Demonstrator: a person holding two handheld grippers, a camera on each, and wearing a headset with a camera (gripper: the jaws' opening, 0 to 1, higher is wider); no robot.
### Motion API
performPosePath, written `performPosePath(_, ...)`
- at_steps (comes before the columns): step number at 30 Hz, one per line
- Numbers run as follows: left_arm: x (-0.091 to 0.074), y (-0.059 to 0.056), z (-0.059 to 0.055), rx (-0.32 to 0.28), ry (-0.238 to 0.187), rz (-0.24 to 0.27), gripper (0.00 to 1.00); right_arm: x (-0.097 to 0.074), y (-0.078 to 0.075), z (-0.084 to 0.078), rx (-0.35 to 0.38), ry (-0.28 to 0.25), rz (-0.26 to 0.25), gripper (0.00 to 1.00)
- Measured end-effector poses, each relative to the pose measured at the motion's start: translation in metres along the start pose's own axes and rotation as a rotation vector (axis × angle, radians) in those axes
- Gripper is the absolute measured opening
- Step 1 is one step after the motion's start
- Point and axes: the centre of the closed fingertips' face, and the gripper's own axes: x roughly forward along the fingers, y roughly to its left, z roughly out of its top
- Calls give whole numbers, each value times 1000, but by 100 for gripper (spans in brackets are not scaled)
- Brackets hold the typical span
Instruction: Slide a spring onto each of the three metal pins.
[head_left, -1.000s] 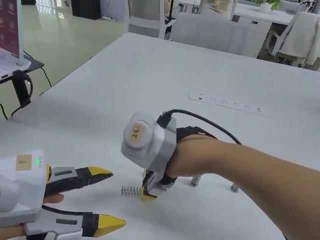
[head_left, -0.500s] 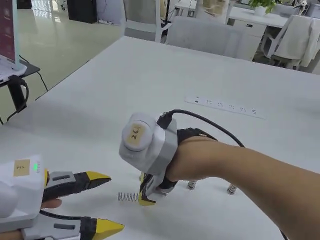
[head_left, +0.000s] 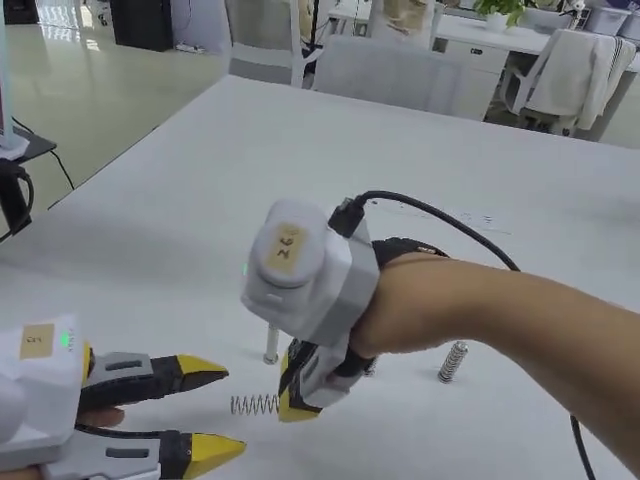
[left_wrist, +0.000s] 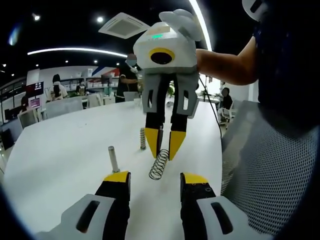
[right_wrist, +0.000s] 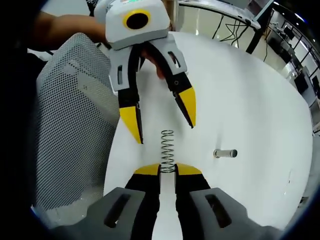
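Note:
My right gripper (head_left: 290, 402) reaches in from the right and is shut on one end of a loose spring (head_left: 252, 404), which points left toward my left gripper (head_left: 222, 410). The left gripper is open, its yellow tips apart, a short way from the spring's free end. In the right gripper view my right gripper (right_wrist: 168, 170) pinches the spring (right_wrist: 167, 147), and the left gripper (right_wrist: 162, 117) faces it. A bare metal pin (head_left: 271, 345) stands just behind the spring. Another pin carrying a spring (head_left: 452, 361) stands to the right. In the left gripper view, the spring (left_wrist: 160, 164) hangs between the left gripper (left_wrist: 156, 177) and the right gripper (left_wrist: 163, 142).
A white power strip (head_left: 470, 216) lies further back on the white table (head_left: 180, 220). A black cable (head_left: 430, 215) runs from the right gripper over the arm. Grey office chairs (head_left: 380, 70) stand beyond the far edge. A mesh chair back (right_wrist: 70, 125) is close by.
The head camera has shifted. The right gripper keeps its hold on the spring and has risen a little; the bare pin now shows behind the spring. The left gripper stays open in place.

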Motion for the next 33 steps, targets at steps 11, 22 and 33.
performPosePath(11, 3, -11, 10, 27, -11, -63, 12, -5, 7, -2, -23, 13, 2, 8)
performPosePath(22, 4, -16, 12, 38, -18, -84, 4, -9, 10, 1, -45, 5, -7, 8)
performPosePath(33, 5, -19, 13, 37, -24, -103, 2, -12, 10, 0, -56, 1, -16, 8)
